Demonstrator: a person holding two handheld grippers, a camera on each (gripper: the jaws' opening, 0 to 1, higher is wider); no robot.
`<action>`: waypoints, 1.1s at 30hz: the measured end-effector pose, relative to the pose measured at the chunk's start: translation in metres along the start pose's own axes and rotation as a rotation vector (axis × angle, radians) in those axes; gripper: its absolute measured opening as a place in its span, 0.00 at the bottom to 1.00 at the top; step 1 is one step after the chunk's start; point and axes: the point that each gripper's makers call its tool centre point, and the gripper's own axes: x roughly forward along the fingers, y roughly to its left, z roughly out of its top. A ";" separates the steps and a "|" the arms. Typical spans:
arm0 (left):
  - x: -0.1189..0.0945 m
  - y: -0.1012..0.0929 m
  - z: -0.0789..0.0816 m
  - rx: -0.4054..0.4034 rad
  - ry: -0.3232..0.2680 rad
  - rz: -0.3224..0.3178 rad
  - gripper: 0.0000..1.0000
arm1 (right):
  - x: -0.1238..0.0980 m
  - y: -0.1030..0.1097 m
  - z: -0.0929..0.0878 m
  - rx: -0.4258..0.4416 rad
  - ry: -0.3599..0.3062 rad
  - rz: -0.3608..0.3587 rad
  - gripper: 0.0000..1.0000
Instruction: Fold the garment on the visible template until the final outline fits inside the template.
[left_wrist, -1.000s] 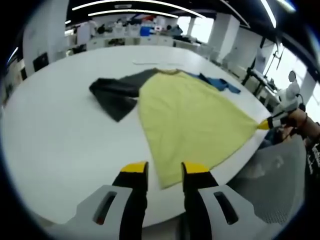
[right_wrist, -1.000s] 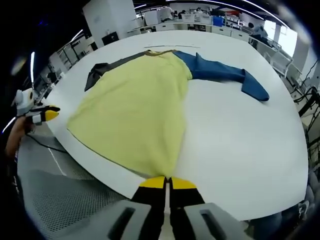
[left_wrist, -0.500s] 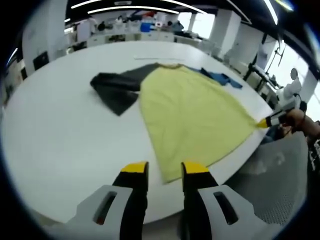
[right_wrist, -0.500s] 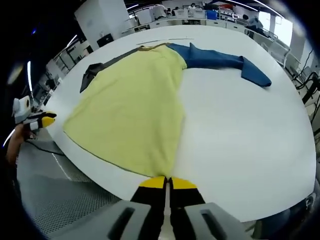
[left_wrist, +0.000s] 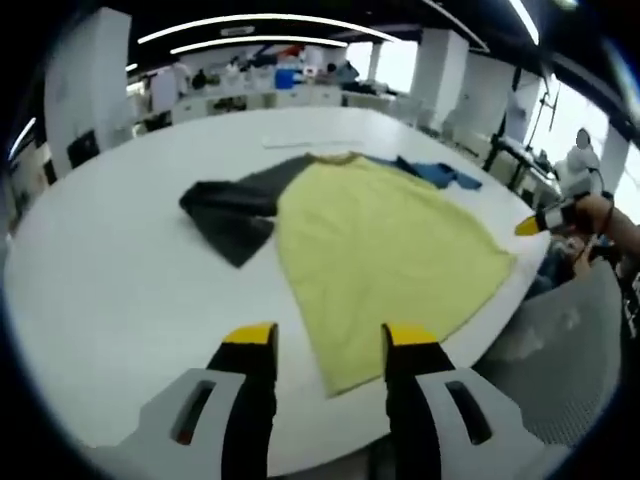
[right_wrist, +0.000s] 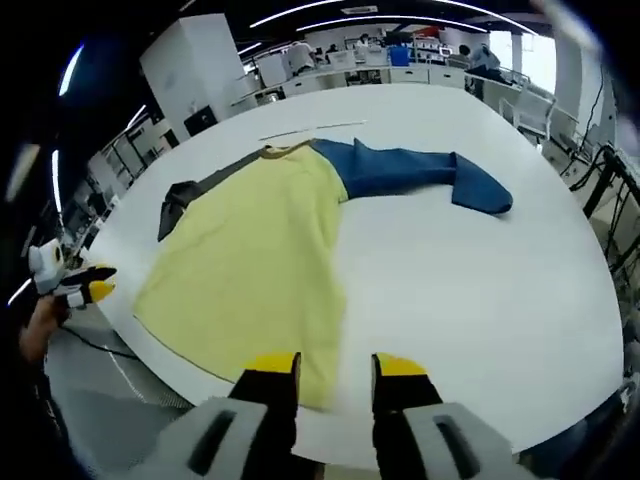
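We see the garment (left_wrist: 385, 250) spread flat on the white table (left_wrist: 110, 290), its yellow body fanning out toward the near edge, a dark sleeve (left_wrist: 232, 202) lying out to one side and a blue sleeve (left_wrist: 437, 172) to the other. In the left gripper view, the left claw (left_wrist: 329, 338) has its jaws apart and grips nothing, the near corner of the yellow cloth lying between and just beyond the tips. In the right gripper view, the right claw (right_wrist: 335, 365) is also parted and holds nothing, with the garment's (right_wrist: 255, 270) near hem just past its tips; here the blue sleeve (right_wrist: 425, 175) stretches across the table (right_wrist: 480, 300) and the dark sleeve (right_wrist: 195, 195) shows at the far side. Each claw also appears small at the edge of the other's view, in a hand beside the table, off the cloth
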 end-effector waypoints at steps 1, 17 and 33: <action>0.000 -0.001 0.004 -0.001 -0.013 -0.003 0.42 | 0.001 -0.002 0.006 0.005 -0.012 0.002 0.30; 0.000 -0.003 0.028 0.051 -0.112 0.004 0.80 | 0.033 -0.029 0.095 0.025 -0.163 0.011 0.37; 0.003 -0.001 0.038 0.069 -0.152 0.009 0.86 | 0.093 -0.013 0.124 0.042 -0.158 0.056 0.32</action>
